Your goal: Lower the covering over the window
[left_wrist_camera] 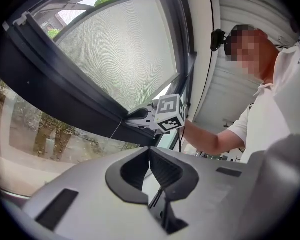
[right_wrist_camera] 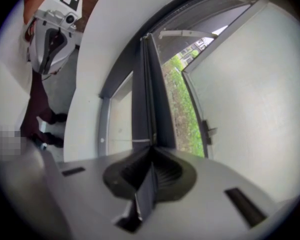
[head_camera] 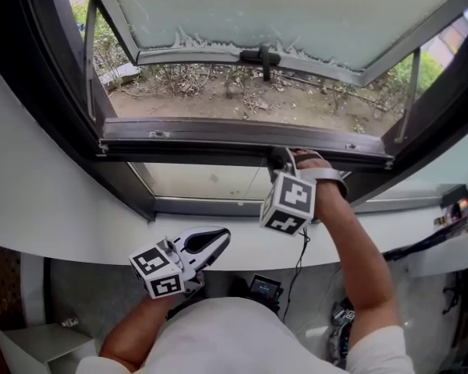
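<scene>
A dark horizontal rail [head_camera: 203, 140] of the window covering spans the opening, below the tilted-out frosted sash [head_camera: 281, 14]. My right gripper [head_camera: 287, 159] reaches up to this rail right of its middle, and a thin cord [head_camera: 256, 181] hangs beside it. In the right gripper view the right gripper [right_wrist_camera: 151, 149] is shut on a thin dark edge of the rail [right_wrist_camera: 149, 84]. The left gripper view shows the right gripper [left_wrist_camera: 140, 115] against the rail [left_wrist_camera: 65, 91]. My left gripper [head_camera: 221, 238] hangs low over the sill, and its jaws [left_wrist_camera: 150, 150] are shut with nothing between them.
A curved white sill [head_camera: 78, 209] runs under the window. A fixed lower pane [head_camera: 203, 181] sits beneath the rail. The sash handle [head_camera: 264, 55] sticks out at the top. Black cables [head_camera: 421, 244] trail at the right, and a small device [head_camera: 264, 288] lies below.
</scene>
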Tool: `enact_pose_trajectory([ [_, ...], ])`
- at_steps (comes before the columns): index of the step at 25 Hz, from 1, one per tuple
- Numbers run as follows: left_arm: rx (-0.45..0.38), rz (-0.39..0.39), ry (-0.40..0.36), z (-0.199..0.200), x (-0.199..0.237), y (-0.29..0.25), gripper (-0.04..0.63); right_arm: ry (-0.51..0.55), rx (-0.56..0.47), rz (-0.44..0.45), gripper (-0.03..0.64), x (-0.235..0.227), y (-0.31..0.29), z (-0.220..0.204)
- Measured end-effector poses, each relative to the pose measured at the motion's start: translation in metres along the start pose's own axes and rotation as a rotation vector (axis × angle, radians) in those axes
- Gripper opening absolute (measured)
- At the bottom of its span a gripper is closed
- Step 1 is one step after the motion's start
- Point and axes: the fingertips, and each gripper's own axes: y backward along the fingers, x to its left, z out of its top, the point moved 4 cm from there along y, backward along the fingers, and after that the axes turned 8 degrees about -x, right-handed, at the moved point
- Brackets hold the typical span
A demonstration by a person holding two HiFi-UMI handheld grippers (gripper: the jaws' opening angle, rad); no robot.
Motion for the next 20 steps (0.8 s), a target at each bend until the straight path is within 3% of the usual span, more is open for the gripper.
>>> enact_pose_trajectory([
  [10, -0.009, -0.013, -0.021, 0.007, -0.007, -0.002, 0.018, 0.040, 0.043, 0.012, 0.032, 0.000, 0.002, -0.004],
  [20, -0.032, 0.029, -0.013, 0.010, -0.002, 0.018, 0.018, 0.050, 0.049, 0.021, 0.034, -0.004, 0.006, 0.000],
])
